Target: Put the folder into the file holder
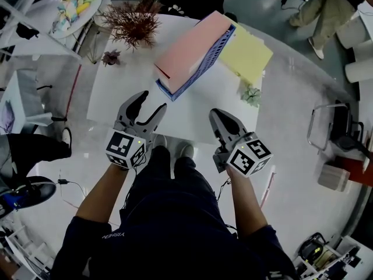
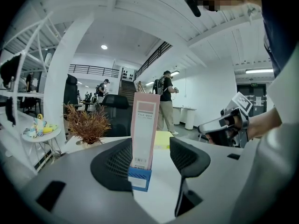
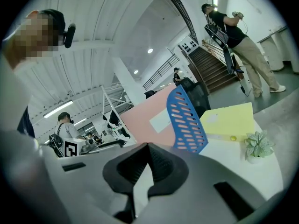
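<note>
A pink folder (image 1: pixel 189 48) stands in a blue perforated file holder (image 1: pixel 211 58) on the white table (image 1: pixel 116 92). It shows again in the left gripper view as a tall pink folder (image 2: pixel 145 129) in the blue file holder (image 2: pixel 139 178), and in the right gripper view as the pink folder (image 3: pixel 149 120) with the blue file holder (image 3: pixel 187 120). A yellow folder (image 1: pixel 246 54) lies flat just right of the holder. My left gripper (image 1: pixel 150 105) hovers over the table's near edge, open and empty. My right gripper (image 1: pixel 217 115) is shut on nothing, short of the table's near edge.
A dried red plant (image 1: pixel 133 21) and a tiny potted plant (image 1: pixel 111 57) stand at the table's far left. A small succulent (image 1: pixel 252 94) sits at the right edge. A round side table (image 1: pixel 76 7) is off left, a person (image 1: pixel 323 10) at the far right.
</note>
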A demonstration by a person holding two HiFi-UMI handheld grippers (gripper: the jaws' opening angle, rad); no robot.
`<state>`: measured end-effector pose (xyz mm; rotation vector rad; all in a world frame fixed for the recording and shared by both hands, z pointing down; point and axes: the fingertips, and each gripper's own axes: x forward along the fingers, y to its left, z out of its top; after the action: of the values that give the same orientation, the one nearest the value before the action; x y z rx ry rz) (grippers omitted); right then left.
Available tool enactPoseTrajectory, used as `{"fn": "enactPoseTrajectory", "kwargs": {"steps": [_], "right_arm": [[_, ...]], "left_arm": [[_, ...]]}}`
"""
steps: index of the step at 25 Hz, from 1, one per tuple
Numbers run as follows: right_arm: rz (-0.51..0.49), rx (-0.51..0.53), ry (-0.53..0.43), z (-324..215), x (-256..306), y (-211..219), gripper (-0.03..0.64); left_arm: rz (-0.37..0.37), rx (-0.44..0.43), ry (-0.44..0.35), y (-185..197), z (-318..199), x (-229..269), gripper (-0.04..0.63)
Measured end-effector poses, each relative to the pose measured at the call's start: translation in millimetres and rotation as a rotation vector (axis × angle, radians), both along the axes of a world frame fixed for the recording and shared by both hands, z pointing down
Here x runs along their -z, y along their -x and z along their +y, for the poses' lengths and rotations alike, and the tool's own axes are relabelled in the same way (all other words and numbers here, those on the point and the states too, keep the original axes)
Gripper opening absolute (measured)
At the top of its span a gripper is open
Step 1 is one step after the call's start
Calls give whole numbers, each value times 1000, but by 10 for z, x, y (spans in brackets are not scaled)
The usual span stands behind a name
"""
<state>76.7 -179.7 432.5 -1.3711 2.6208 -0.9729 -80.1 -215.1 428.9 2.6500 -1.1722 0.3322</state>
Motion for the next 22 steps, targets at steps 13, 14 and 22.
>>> {"fn": "enactPoseTrajectory", "kwargs": {"steps": [13,14,22], "right_arm": [[4,10,-20,-83,113,94,5],[4,10,-23,-87,123,100,5],[8,15,-40,-122,197,113,5]], "left_arm": [[22,-14,-7,39,28,131,188],[23,-18,-8,37,31,144,183],[32,-60,-32,-37,85,252,132]]}}
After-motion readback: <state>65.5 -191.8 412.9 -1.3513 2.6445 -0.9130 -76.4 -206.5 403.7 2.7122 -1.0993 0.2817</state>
